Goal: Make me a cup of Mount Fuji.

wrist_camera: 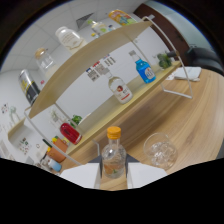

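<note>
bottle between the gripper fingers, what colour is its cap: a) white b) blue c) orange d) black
c: the small clear bottle standing between the fingers of the gripper has an orange cap, and the glass with ice sits beside it on the wooden table. Whether the fingers press on the bottle cannot be told.

Looked like a home bar or drinks corner: a wooden shelf stocked with bottles, sitting on a wooden counter.
</note>
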A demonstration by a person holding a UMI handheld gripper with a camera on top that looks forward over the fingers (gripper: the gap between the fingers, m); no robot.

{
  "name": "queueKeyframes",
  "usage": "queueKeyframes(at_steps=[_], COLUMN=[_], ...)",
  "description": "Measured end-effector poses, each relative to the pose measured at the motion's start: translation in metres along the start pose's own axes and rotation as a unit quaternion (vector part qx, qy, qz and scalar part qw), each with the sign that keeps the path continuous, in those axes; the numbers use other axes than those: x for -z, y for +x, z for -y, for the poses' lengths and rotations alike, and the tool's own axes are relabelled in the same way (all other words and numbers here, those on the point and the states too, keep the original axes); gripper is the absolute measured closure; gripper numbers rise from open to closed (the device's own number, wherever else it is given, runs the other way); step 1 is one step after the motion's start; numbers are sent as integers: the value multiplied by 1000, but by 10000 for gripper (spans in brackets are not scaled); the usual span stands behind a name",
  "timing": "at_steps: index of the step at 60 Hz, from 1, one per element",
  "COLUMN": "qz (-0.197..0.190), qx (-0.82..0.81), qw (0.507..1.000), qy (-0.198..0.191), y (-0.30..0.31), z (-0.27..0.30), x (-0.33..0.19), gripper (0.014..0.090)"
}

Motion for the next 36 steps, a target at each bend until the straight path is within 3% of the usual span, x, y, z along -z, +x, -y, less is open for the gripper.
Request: queueKeyframes(at_steps=[16,36], qz=[85,133], qx=[-300,-535], qw=[950,834], qy=[-11,-22], y=[-10,-4], z=[6,10], x=[-15,-25], gripper=[694,695])
